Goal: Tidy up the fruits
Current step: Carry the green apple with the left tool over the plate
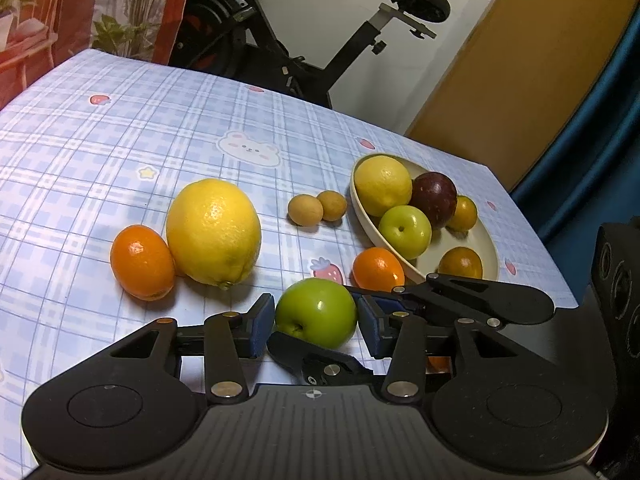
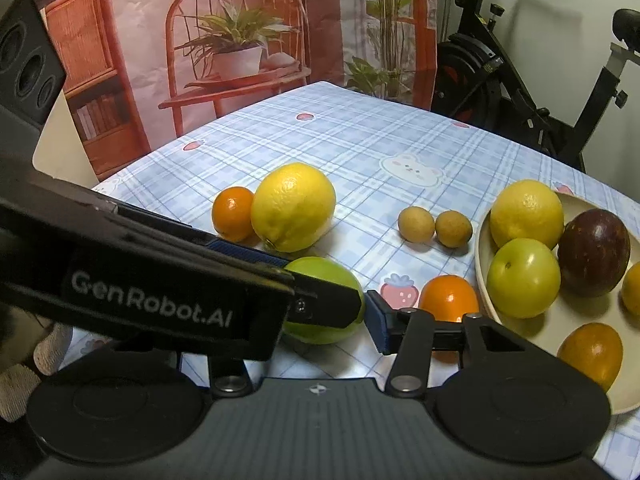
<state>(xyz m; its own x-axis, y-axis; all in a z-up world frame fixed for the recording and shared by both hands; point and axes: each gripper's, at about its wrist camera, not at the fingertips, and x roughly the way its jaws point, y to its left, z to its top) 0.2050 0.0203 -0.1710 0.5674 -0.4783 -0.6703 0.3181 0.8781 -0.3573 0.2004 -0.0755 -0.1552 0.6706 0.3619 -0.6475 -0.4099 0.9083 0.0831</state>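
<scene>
A green apple [image 1: 316, 312] rests on the checked tablecloth between the blue pads of my left gripper [image 1: 316, 326], which lie against its two sides. My right gripper [image 2: 320, 328] reaches around the same apple [image 2: 332, 276]. Its right pad [image 2: 378, 328] sits at the apple's edge, and its left pad is hidden behind the left gripper's body [image 2: 160, 300]. A cream bowl [image 1: 480, 240] on the right holds a lemon, a green apple, a dark purple fruit and two small oranges. Loose on the cloth lie a big lemon [image 1: 214, 232], an orange [image 1: 142, 262], another orange [image 1: 378, 268] and two brown longans [image 1: 305, 209].
The table [image 1: 120, 140] ends just right of the bowl and at the back. An exercise bike [image 1: 280, 52] stands behind it, next to a printed backdrop [image 2: 200, 60]. A knitted sleeve [image 2: 24, 364] shows at the lower left of the right wrist view.
</scene>
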